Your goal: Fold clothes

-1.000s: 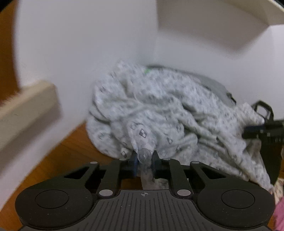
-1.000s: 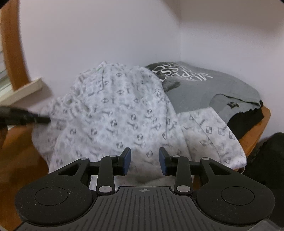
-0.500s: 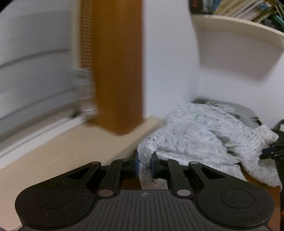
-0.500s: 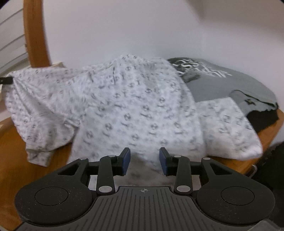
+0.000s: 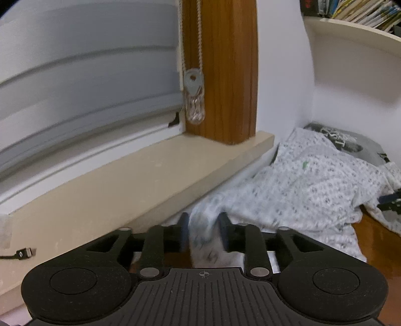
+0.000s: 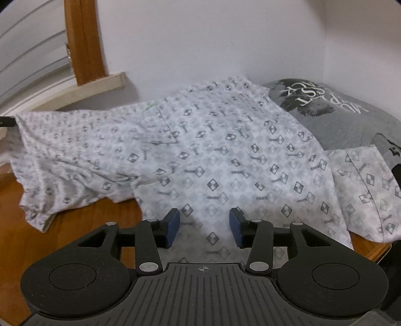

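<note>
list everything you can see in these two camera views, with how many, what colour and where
patterned garment: one, white with grey print, spread over the wooden table, one end between the left gripper's jaws
grey t-shirt: one, grey with white lettering, in the corner behind the patterned garment
wooden table: one, brown, under the clothes
window sill: one, cream, along the window
window frame post: one, brown wood, on the sill
blind cord: one, whitish, hanging against the post
books: several, mixed colours, on a high shelf
cable plug: one, black, on the sill
left gripper: black, jaws opening, cloth between them
right gripper: black, jaws opening, over the garment
</note>
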